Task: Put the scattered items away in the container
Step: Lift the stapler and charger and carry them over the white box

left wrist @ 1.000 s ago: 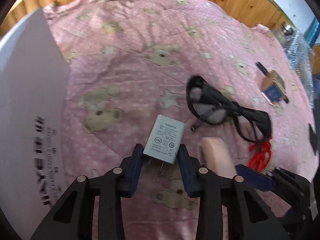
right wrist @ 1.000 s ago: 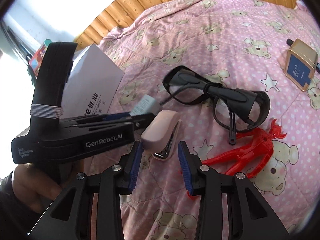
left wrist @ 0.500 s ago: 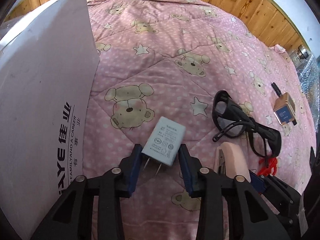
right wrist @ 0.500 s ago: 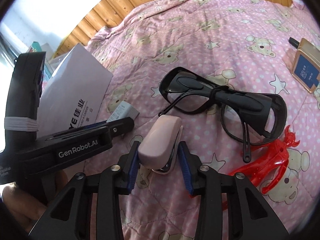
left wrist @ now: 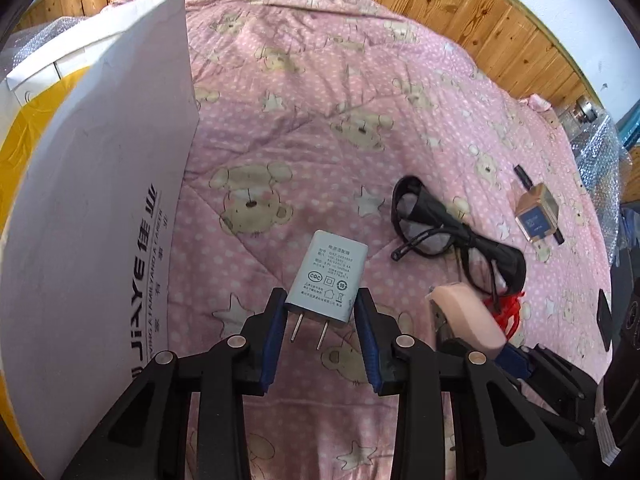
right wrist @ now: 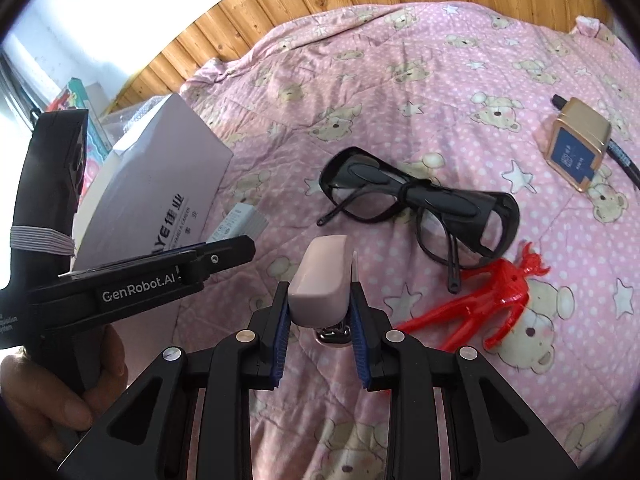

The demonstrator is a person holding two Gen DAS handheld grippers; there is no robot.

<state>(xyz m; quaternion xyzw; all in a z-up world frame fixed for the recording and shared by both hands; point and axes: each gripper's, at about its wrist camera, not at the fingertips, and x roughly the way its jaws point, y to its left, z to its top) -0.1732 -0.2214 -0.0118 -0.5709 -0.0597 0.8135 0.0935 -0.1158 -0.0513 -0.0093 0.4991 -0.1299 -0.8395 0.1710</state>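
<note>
Free room and obstacles. Ahead of my left claw [left wrist: 320,304], the pink bear-print quilt [left wrist: 320,128] lies bare up to the wooden wall. The tall white cardboard box [left wrist: 96,216] walls off my left side. To my right lie the black wraparound glasses [right wrist: 420,200], the red plastic figure [right wrist: 480,300] and the gold-framed blue device [right wrist: 576,152], with bare quilt between them.

bright daylight, fisheye-warped dark edges

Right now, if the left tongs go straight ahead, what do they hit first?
Probably just the pink quilt. The left tongs, shut on the charger, point past the white box to the left and the glasses to the right; depth unclear.
</note>
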